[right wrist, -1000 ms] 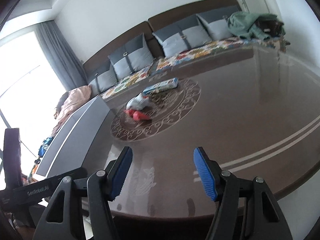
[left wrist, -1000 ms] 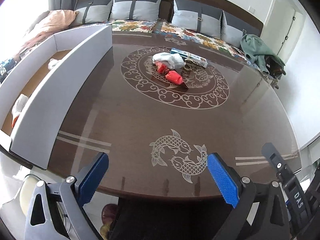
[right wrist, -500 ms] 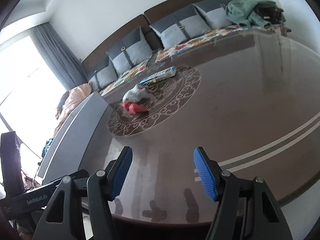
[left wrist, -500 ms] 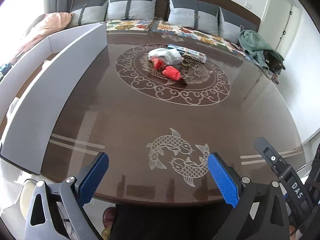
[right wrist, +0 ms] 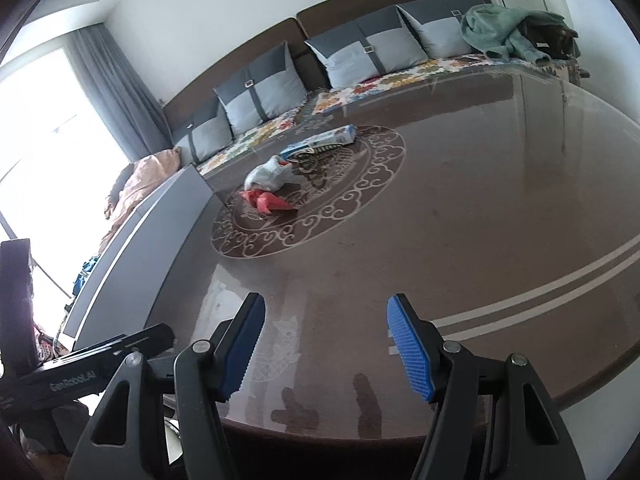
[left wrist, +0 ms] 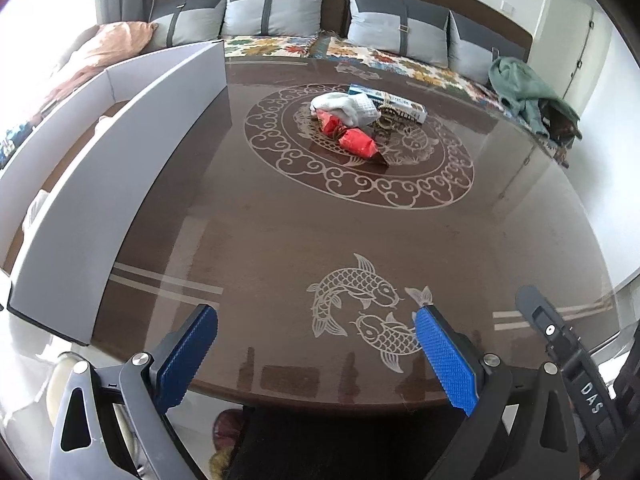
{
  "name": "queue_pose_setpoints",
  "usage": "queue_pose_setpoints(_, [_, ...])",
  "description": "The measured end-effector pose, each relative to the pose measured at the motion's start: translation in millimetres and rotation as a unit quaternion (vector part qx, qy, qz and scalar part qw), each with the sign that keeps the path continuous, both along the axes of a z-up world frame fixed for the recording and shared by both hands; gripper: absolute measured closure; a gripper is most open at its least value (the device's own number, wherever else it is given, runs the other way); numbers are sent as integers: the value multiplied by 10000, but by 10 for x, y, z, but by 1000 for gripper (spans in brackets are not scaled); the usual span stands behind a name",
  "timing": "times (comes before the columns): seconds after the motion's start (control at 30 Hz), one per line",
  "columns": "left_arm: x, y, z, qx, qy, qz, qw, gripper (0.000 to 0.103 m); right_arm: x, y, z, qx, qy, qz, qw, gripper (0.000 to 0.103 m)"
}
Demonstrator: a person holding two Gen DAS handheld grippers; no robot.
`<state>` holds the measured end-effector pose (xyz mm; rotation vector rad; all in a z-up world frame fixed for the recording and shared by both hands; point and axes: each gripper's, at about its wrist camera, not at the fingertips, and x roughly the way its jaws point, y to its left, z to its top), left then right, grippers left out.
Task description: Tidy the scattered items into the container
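A small pile lies on the round ornament in the middle of the brown table (left wrist: 260, 232): a white cloth (left wrist: 346, 109), red packets (left wrist: 356, 142), a long blue-and-white box (left wrist: 394, 103) and a dark patterned item (left wrist: 386, 117). In the right wrist view the same cloth (right wrist: 269, 173), red packets (right wrist: 269, 202) and box (right wrist: 324, 143) lie far ahead. A grey-walled box container (left wrist: 120, 184) stands along the table's left side, a few pale items inside. My left gripper (left wrist: 316, 322) hangs open over the near table edge. My right gripper (right wrist: 325, 322) is open too, empty, near the same edge.
A sofa with grey cushions (left wrist: 272, 10) and a floral cover runs behind the table. A green garment (left wrist: 520, 88) lies at its right end, a peach blanket (left wrist: 104, 48) at its left. The right gripper's body (left wrist: 568, 364) shows at the lower right of the left wrist view.
Both views have tilted slightly, so the pile and the container sit a little lower in the frames. Both grippers stay open and empty; nothing on the table has moved.
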<state>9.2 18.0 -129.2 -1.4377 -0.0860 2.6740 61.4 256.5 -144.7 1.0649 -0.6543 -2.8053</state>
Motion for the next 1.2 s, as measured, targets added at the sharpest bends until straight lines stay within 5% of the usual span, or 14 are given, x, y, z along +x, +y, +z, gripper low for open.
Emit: queue_pose_setpoints(1.2, [-32, -44, -33, -347, 39, 198, 9992, 2, -49, 44, -109, -186, -145, 48, 9997, 38])
